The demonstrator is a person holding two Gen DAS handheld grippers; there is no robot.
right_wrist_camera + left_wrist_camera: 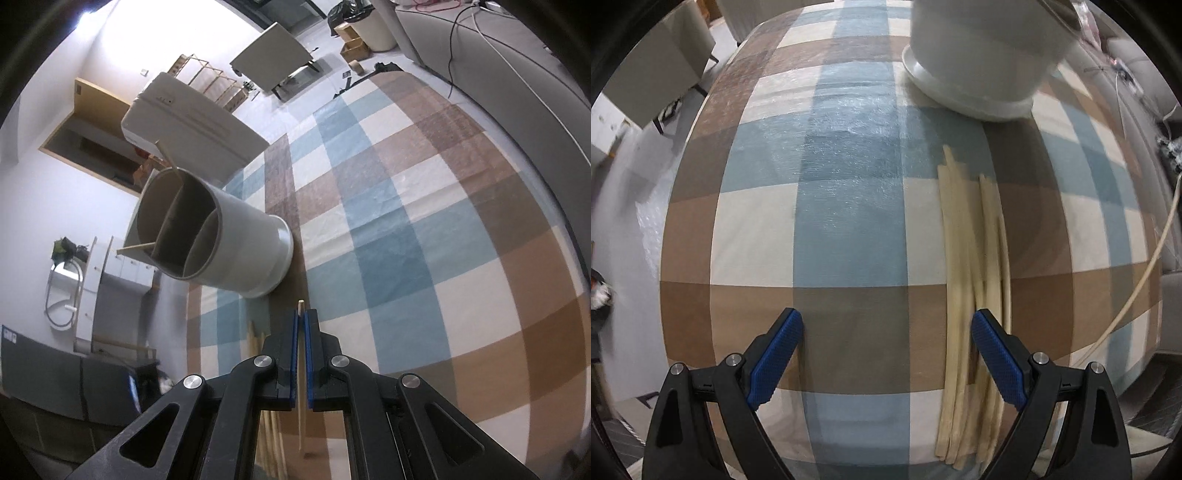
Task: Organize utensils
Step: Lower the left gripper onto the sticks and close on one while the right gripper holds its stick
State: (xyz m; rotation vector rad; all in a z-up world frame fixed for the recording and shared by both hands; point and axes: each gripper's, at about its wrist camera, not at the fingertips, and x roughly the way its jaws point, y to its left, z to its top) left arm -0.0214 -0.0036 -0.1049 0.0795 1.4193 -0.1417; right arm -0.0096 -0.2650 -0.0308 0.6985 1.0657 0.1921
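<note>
Left tongs (886, 325) spread over chopsticks (964, 266); right tongs (303, 314) clamp single chopstick (301, 306).

We look down past the left claw (886, 332) onto the tablecloth (849, 221). The loose chopsticks (964, 280) lie on the cloth under its right finger and run on ahead of it. Beyond their far tips, ahead and to the right, stands the utensil holder (982, 55). From the right claw (301, 321), a single chopstick (301, 308) sits between the fingers, the holder (243, 254) ahead to the left, two chopsticks (168, 158) in it.
</note>
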